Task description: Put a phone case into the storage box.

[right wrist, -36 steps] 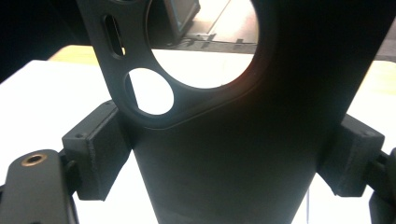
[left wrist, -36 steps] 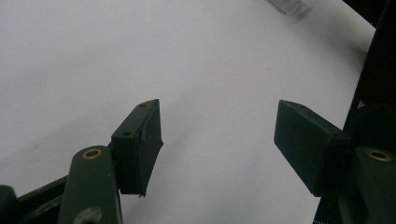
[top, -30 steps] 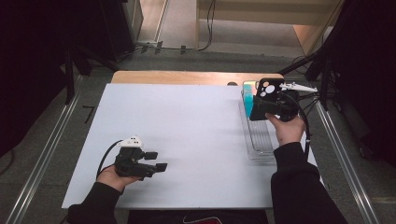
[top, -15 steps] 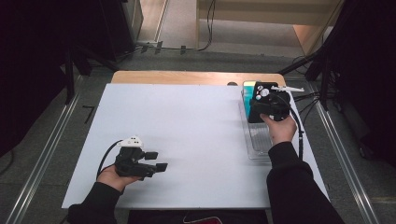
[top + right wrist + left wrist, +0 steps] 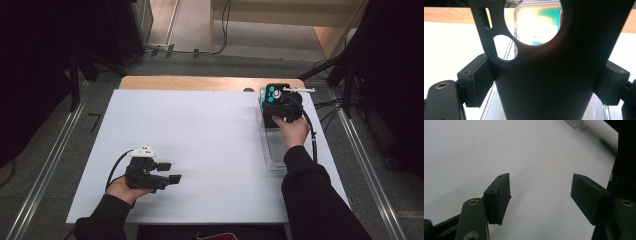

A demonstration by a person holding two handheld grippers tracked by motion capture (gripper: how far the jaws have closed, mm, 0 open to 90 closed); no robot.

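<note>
The right gripper is clamped on a black phone case: in the right gripper view both pads press the case's long edges, and the round camera cutouts face the lens. Gripping across the narrow width leaves the flat back free to be set down. In the high view this gripper is at the far end of a clear plastic tray that lies along the right edge of the white table. A teal item lies at the tray's far end, seen through the largest cutout; what it is cannot be told. The case appears to be heading for placement in the tray.

The left gripper lies near the front left of the table, cradled in the person's left hand. Its jaws are apart with nothing between them, over bare white surface. It is probably parked there to keep clear of the tray.
</note>
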